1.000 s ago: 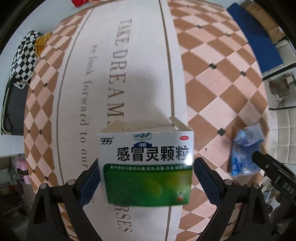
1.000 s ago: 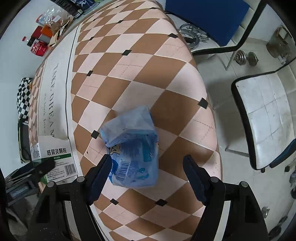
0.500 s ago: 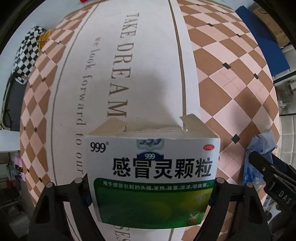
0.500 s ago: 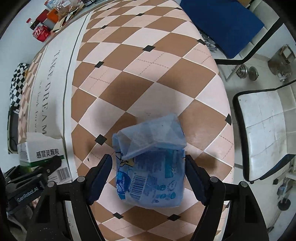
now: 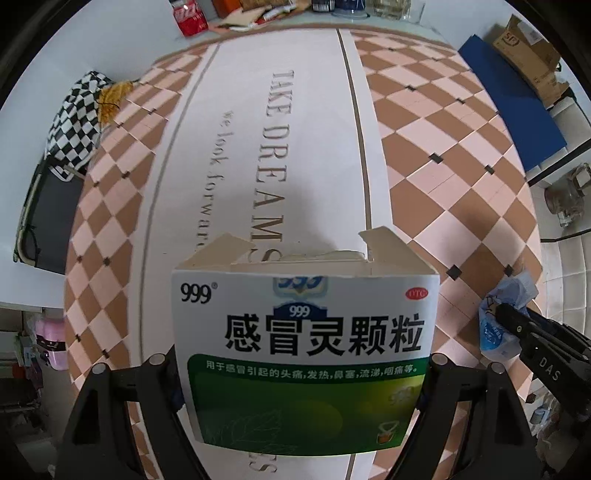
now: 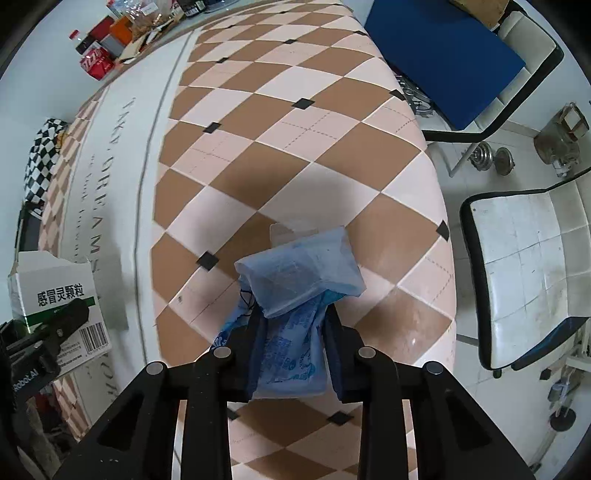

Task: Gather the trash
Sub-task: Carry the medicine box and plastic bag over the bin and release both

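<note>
A white and green medicine box (image 5: 306, 350) with torn-open top flaps fills the lower left wrist view. My left gripper (image 5: 301, 373) is shut on its two sides and holds it above the tablecloth (image 5: 443, 177). The box (image 6: 55, 291) also shows at the left edge of the right wrist view. A crumpled blue plastic packet (image 6: 299, 280) sits near the table's right edge. My right gripper (image 6: 291, 339) is closing, and its pads press the packet's lower part from both sides. The packet (image 5: 495, 332) appears at the right of the left wrist view.
A red can (image 5: 190, 16) and mixed clutter stand along the far table edge. A black-and-white checkered cloth (image 5: 74, 122) hangs at the left. Beyond the right table edge are a blue chair seat (image 6: 439, 55) and a white chair seat (image 6: 528, 266).
My left gripper closed on the medicine box and raised it. My right gripper moved down over the blue packet and closed, squeezing it between the pads.
</note>
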`<state>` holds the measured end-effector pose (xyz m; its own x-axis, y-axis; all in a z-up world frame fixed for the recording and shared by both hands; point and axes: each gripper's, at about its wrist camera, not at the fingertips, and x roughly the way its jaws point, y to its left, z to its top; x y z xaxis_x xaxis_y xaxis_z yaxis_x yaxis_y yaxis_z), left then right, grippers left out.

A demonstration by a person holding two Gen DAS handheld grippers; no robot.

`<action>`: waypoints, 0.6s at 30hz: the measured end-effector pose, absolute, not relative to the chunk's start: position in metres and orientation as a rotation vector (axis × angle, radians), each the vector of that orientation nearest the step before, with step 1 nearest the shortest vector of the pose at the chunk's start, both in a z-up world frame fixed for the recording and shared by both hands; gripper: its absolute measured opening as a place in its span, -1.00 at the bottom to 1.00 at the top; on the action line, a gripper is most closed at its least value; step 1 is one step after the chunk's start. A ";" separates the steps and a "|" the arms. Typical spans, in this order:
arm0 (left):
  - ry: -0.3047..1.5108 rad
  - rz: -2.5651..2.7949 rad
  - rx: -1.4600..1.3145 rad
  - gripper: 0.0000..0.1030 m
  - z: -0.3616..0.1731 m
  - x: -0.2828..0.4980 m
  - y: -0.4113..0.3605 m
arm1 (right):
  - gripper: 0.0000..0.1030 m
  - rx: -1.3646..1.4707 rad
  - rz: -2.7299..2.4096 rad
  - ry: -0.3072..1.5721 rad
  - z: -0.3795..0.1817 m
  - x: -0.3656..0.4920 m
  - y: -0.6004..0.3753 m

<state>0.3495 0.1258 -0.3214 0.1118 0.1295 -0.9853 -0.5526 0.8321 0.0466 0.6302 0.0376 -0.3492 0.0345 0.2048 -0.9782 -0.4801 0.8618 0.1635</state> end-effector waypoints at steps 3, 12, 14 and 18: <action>1.349 0.519 -0.369 0.62 -0.303 0.336 0.119 | -0.41 -0.212 0.556 1.429 -0.335 0.618 0.033; 1.247 0.498 -0.348 0.62 -0.241 0.266 0.101 | -0.42 -0.145 0.627 1.341 -0.266 0.536 -0.002; 1.228 0.490 -0.345 0.62 -0.230 0.244 0.093 | -0.42 -0.136 0.639 1.318 -0.250 0.504 -0.014; 1.184 0.451 -0.347 0.62 -0.210 0.184 0.073 | -0.43 -0.117 0.653 1.280 -0.226 0.435 -0.038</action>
